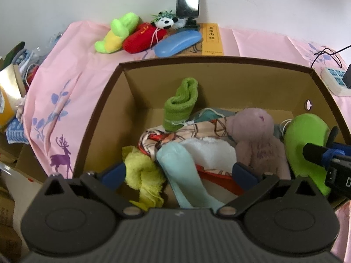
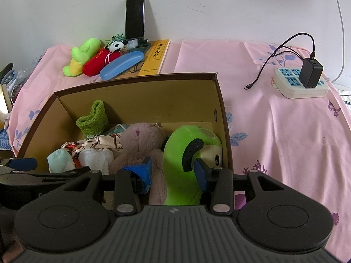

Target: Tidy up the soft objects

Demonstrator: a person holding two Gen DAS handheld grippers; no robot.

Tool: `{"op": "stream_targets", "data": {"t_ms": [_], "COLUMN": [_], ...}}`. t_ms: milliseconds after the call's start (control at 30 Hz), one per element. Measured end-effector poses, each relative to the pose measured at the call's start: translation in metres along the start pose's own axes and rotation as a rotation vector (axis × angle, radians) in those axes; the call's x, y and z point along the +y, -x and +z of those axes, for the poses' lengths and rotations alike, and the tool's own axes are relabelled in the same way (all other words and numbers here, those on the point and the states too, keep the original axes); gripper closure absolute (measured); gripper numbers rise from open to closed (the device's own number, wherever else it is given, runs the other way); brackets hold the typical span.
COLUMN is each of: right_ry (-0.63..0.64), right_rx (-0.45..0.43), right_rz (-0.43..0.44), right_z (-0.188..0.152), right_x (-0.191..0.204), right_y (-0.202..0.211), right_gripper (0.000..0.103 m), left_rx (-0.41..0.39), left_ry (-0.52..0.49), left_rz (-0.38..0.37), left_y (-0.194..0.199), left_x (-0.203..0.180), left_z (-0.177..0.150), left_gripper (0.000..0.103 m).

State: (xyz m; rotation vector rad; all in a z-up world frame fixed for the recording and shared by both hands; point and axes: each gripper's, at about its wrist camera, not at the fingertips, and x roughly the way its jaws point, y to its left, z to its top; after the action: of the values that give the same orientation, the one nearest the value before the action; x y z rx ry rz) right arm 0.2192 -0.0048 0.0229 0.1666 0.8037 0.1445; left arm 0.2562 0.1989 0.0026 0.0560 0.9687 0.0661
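A brown cardboard box [image 1: 103, 100] [image 2: 221, 100] on the pink cloth holds a green sock [image 1: 181, 105], a patterned cloth [image 1: 197, 131], a white towel [image 1: 208, 151], a light blue sock [image 1: 179, 168], a yellow cloth [image 1: 142, 173], a mauve plush bear [image 1: 261, 140] [image 2: 142, 144] and a green plush [image 1: 307, 144] [image 2: 182, 153]. My left gripper [image 1: 178, 173] is open over the box's near side, astride the blue sock and yellow cloth. My right gripper [image 2: 173, 171] is closed around the green plush at the box's right end.
Behind the box lie a green-yellow plush [image 2: 81, 57], a red plush [image 2: 98, 62], a panda plush [image 2: 116, 43], a blue glasses case [image 2: 121, 64], a yellow book [image 2: 154, 57] and a phone on a stand [image 2: 135, 17]. A power strip with charger [image 2: 300, 81] sits at right.
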Motion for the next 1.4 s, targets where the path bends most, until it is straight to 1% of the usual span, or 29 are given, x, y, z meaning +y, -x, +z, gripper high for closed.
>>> {"op": "stream_targets", "data": {"t_ms": [400,533,633,733,800,933,1033,1133,1233,1300,1400], "right_ry": [0.003,-0.006,0.004,0.033,0.058,0.088,0.088,0.074,0.061,0.053,0.057], "right_rx": [-0.001,0.002,-0.007,-0.025,-0.038,-0.121,-0.183,-0.210,-0.209,-0.198,-0.187], "right_rz": [-0.001,0.003,0.005,-0.004,0.009,-0.023,-0.015,0.020,0.052,0.062,0.036], "right_z": [-0.001,0.001,0.005,0.016,0.029,0.063,0.088,0.110,0.123,0.125,0.116], "right_x": [-0.001,-0.001,0.001,0.005,0.008,0.013,0.013,0.010,0.010,0.010,0.012], "right_y": [0.000,0.002,0.007,0.015,0.021,0.036,0.052,0.066,0.073,0.071,0.062], "right_gripper": [0.077,0.077,0.077,0.077,0.077,0.077,0.077,0.077,0.077,0.077,0.077], "left_rx": [-0.001,-0.015,-0.054,-0.093,-0.131,-0.229,-0.317,-0.376,-0.383,-0.365,-0.333], "left_ry": [-0.001,-0.005,-0.011,-0.039,-0.052,-0.069,-0.076,-0.089,-0.105,-0.106,-0.104], "left_rz": [-0.002,0.000,0.018,0.016,0.036,0.062,0.090,0.098,0.111,0.110,0.090], "left_y": [0.000,0.005,0.017,0.032,0.042,0.068,0.089,0.106,0.107,0.100,0.091], "left_x": [0.000,0.003,0.008,0.010,0.011,0.013,0.014,0.015,0.012,0.010,0.005], "left_z": [-0.001,0.005,0.018,0.035,0.049,0.078,0.099,0.115,0.119,0.118,0.110], "left_gripper": [0.000,0.000,0.000,0.000,0.000,0.000,0.000,0.000,0.000,0.000,0.000]}}
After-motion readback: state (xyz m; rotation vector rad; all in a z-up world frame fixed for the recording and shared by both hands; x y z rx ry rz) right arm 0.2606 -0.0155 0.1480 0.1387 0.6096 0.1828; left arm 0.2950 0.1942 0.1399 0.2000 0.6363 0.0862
